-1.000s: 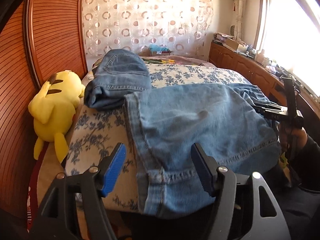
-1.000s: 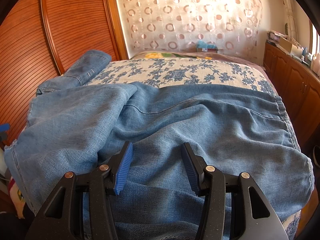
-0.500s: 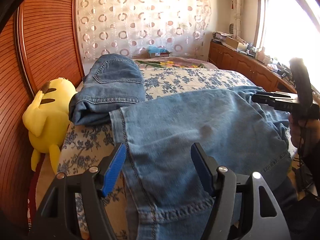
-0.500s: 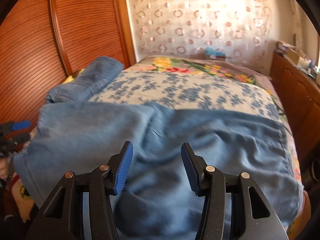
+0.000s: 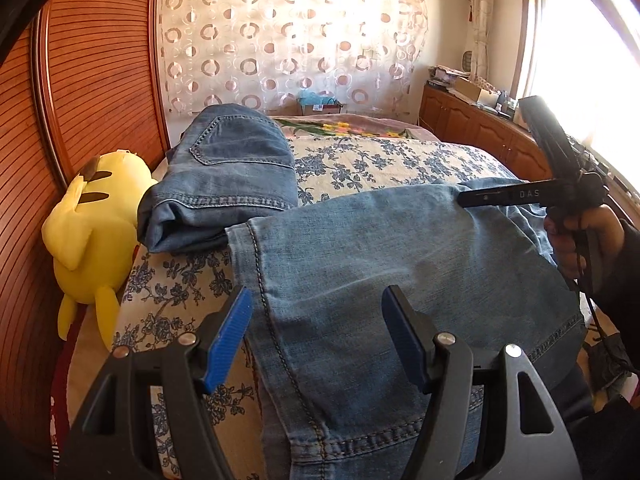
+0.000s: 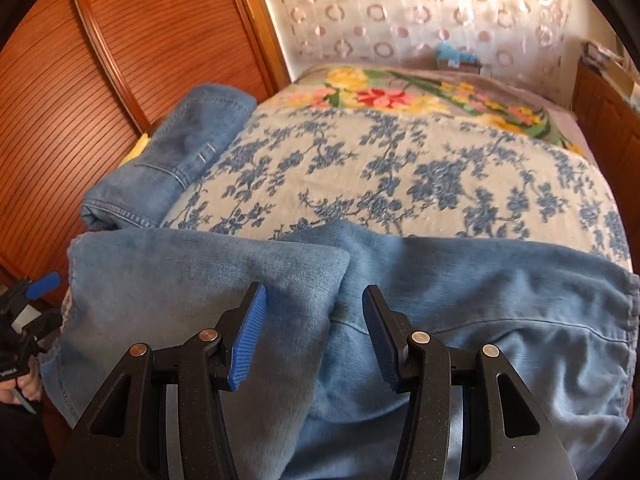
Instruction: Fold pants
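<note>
Lying across the near end of the bed (image 5: 400,160), the jeans (image 5: 400,264) you are folding spread flat over the blue-flowered cover, with one stitched hem hanging off the near edge between your left gripper's (image 5: 316,336) fingers (image 5: 228,336). Those fingers stand apart above the denim and press on nothing. Your right gripper (image 6: 310,334) hangs over the other side of the same jeans (image 6: 460,320), where a folded flap of cloth overlaps the rest; its fingers (image 6: 246,340) are apart too, with only loose fabric below them and no grip on it. In the left view your right hand (image 5: 580,236) holds its tool at the far right edge of the jeans, its dark tip reaching over the cloth. A second pair of jeans, already folded (image 5: 228,184), sits at the far left of the bed, touching the corner of the spread pair. Beside it, against the slatted wooden wall (image 5: 92,80), lies a yellow plush (image 5: 88,240). A patterned curtain (image 5: 288,40) hangs behind the bed.
</note>
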A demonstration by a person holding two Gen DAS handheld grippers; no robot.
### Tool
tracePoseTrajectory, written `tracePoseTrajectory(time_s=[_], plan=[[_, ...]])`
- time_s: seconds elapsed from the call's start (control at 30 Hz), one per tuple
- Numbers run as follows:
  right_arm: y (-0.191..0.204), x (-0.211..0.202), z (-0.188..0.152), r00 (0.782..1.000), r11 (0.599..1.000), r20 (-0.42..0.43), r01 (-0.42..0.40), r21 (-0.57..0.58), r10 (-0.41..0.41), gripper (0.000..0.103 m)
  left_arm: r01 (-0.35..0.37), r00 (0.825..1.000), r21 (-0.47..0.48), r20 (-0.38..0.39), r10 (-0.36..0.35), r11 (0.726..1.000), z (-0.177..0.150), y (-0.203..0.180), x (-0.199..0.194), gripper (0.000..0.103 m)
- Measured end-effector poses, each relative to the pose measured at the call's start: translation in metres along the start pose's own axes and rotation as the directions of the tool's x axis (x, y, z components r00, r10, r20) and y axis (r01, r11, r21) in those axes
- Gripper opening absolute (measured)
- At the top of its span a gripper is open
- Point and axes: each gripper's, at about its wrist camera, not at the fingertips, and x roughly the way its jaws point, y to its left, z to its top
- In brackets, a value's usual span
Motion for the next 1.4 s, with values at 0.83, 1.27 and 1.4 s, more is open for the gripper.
tracePoseTrajectory(time_s=[0.83,1.27,1.4], plan=[[0.015,-0.056,-0.002,0.98,0.987,0.178,0.112,-0.115,-0.091,0.034,0.046,0.999,0.039,0.024,-0.047,0.998,0.018,-0.032,0.008,0.071],[-0.039,-0.13,-0.114,0.956,0.974,0.192,0.226,-0.003,-0.221,0.046,0.11,0.991,0.1,0.059,-0.116,0.989,0.029,-0.089,0.017,0.073],[-0.065,-0.148,-0.147,0.939,0.958,0.193,0.28,0.058,-0.286,0.046,0.127,0.99,0.126,0.042,-0.133,0.984,0.029,-0.108,0.024,0.073]])
